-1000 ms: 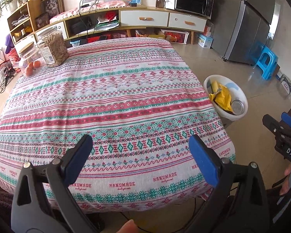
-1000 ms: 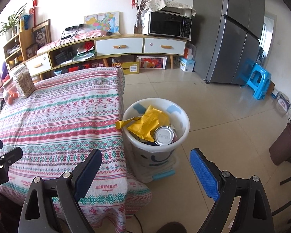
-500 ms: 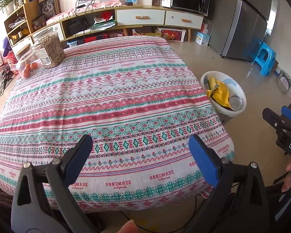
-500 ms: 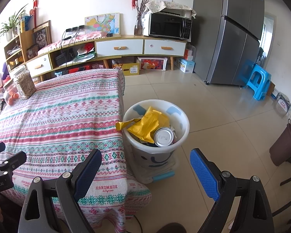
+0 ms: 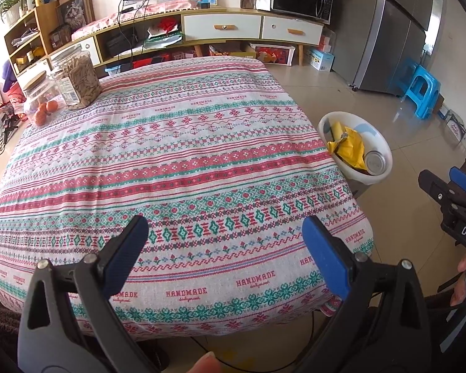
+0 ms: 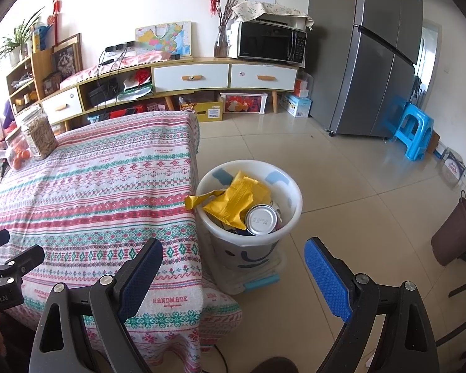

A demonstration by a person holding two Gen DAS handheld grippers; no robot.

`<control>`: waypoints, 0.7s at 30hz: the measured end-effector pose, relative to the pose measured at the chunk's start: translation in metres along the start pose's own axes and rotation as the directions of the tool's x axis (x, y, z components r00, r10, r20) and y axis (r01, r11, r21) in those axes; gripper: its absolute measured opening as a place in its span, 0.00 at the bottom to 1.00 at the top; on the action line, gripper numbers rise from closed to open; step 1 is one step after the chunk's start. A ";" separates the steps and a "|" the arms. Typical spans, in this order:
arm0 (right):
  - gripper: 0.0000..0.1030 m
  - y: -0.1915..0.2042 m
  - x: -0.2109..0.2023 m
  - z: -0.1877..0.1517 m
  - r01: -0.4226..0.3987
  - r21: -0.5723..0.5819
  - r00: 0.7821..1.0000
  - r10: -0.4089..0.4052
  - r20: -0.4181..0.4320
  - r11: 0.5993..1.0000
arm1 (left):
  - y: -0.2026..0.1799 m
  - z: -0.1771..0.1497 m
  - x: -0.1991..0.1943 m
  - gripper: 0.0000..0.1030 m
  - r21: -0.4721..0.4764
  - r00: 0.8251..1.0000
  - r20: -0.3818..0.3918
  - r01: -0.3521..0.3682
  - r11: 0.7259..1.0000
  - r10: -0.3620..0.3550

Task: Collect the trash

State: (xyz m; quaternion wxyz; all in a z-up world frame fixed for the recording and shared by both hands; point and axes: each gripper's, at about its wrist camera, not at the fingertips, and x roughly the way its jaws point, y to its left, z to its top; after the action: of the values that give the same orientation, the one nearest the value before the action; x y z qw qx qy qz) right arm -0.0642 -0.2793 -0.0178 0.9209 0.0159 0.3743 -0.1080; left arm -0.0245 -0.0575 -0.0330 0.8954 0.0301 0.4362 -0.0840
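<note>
Both tools — left tool (image 5: 223, 245), right tool (image 6: 233, 267) — are hanging wide and empty; I'm backing slightly from the worktop (image 5: 171, 143), trash bin (image 6: 290, 217) ahead already filled — collecting seems done.

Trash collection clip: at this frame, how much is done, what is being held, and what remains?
Done: the white bin beside the table already holds a yellow wrapper and a can. In hand: nothing; the left gripper and right gripper are both open and empty. Left: no loose trash shows on the tablecloth; only two jars stand at its far corner. It looks essentially finished.
</note>
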 end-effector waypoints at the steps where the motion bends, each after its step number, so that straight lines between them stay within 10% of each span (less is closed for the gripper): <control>1: 0.91 0.000 0.000 0.000 0.000 -0.002 1.000 0.000 0.001 1.000 | 0.000 0.000 0.000 0.96 -0.001 1.000 -0.001 0.001 1.000 -0.001; 21: 0.91 0.002 -0.001 -0.001 0.004 -0.017 1.000 -0.004 0.001 1.000 | 0.000 0.000 0.000 0.96 0.002 1.000 -0.005 0.005 1.000 -0.005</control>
State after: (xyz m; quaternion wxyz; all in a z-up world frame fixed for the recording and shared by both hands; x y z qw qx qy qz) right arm -0.0650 -0.2772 -0.0179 0.9210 0.0070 0.3746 -0.1067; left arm -0.0247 -0.0572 -0.0329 0.8942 0.0300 0.4382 -0.0863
